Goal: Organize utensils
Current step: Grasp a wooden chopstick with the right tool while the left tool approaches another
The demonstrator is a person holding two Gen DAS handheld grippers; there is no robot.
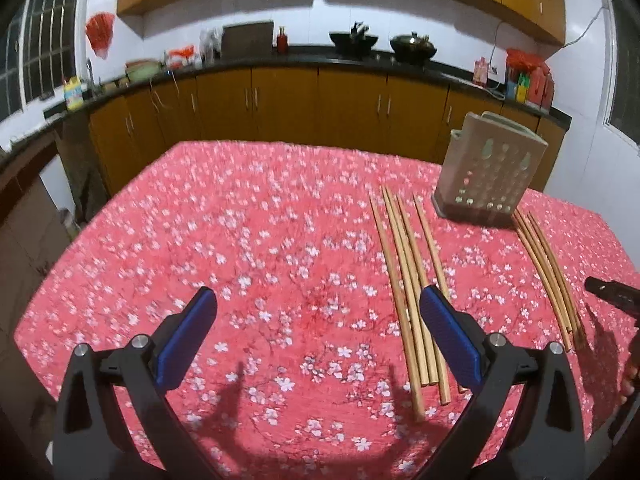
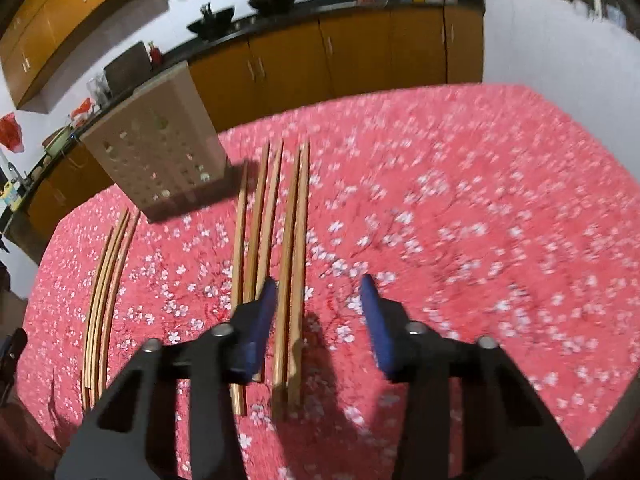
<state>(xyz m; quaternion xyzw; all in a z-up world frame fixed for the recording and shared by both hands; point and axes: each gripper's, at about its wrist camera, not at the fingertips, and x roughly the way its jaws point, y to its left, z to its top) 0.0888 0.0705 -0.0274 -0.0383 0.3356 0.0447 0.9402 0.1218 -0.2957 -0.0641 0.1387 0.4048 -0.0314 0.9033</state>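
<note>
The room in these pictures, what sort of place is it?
Most likely a home kitchen: wooden cabinets under a dark counter, woks on it, and a table with a flowered red cloth, chopsticks and a holder.

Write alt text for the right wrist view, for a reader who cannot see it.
Open tongs hang over a red flowered tablecloth, two wooden chopsticks lying between the blue pads, which do not press on them. More chopsticks lie just left, another bundle farther left, and a beige perforated holder stands behind.
</note>
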